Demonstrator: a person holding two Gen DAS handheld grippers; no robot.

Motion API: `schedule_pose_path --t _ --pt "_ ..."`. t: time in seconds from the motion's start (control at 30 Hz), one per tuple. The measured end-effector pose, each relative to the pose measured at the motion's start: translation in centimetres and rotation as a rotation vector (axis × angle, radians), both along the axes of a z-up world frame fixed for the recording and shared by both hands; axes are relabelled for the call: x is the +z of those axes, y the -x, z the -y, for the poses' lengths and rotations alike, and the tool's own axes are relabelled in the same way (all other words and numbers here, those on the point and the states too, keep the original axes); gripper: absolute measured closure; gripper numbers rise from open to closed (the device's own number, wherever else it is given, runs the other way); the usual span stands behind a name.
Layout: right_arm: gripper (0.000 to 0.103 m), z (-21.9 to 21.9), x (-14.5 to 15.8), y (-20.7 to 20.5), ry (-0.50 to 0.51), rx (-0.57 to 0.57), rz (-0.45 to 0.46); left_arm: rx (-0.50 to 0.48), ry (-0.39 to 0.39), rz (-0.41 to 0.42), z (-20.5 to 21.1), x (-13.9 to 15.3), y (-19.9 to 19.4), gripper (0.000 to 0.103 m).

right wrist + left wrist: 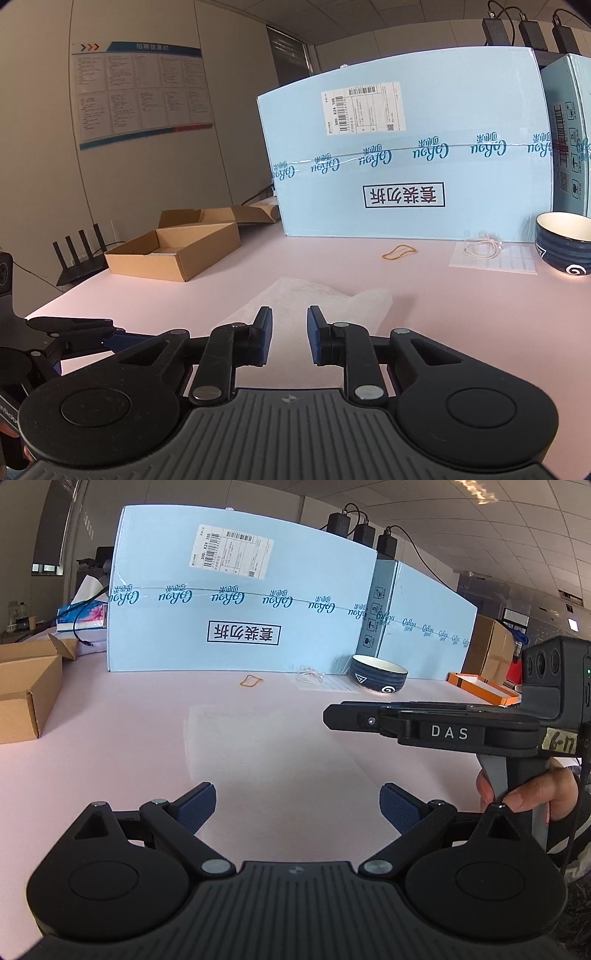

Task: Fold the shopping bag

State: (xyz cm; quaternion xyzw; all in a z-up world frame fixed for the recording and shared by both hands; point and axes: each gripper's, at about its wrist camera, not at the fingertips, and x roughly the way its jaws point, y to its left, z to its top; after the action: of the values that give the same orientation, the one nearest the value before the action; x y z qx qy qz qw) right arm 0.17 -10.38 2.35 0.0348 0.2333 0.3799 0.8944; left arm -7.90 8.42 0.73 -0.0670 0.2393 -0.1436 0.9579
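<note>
Item: thin translucent white plastic shopping bag (314, 299), flat on pink counter (443, 314). Left tool (297, 803) wide, right tool (290, 334) narrowly parted; both empty, poised over it, probably for gripping.

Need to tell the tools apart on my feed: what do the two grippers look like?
Both are black, with ribbed grey bases and dark blue textured pads. The left gripper shows silver pivot pins. The right gripper, seen side-on, reads "DAS" in white, has a grey handle, a handwritten tape label and a camera block with a green light.
</note>
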Motion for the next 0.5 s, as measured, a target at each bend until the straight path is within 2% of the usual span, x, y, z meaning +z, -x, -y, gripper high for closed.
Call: schedule_pose_path --t 0.1,0.13,0.17,0.23,0.3,0.4,0.47,0.5 --pt "0.081 -0.5 -0.4 0.0 0.047 0.002 -0.03 0.005 0.003 -0.074 0.0 -0.8 -0.7 0.005" --pt "0.072 -0.7 -0.5 0.0 0.061 0.004 -0.037 0.013 -0.001 -0.093 0.0 -1.0 -0.9 0.002" --pt "0.068 -1.0 -0.7 0.0 0.081 0.01 -0.043 0.015 -0.008 -0.093 0.0 -1.0 -0.9 0.0" --pt "0.065 -1.8 -1.0 0.1 0.132 0.021 -0.046 0.014 -0.038 -0.098 0.4 -1.0 -0.8 0.0" --pt "0.057 -2.4 -1.3 0.1 0.172 0.028 -0.055 0.018 -0.113 -0.099 1.4 -1.1 -0.7 0.0" --pt "0.046 -2.8 -1.6 0.1 0.194 0.044 -0.065 0.054 -0.267 -0.081 3.6 -1.4 -0.1 0.0" --pt "0.035 -3.1 -1.6 0.2 0.209 0.054 -0.063 0.086 -0.276 -0.064 3.9 -1.6 0.4 0.0" --pt "0.026 -3.3 -1.7 0.3 0.22 0.056 -0.058 0.101 -0.252 -0.071 3.7 -1.7 0.4 0.0"
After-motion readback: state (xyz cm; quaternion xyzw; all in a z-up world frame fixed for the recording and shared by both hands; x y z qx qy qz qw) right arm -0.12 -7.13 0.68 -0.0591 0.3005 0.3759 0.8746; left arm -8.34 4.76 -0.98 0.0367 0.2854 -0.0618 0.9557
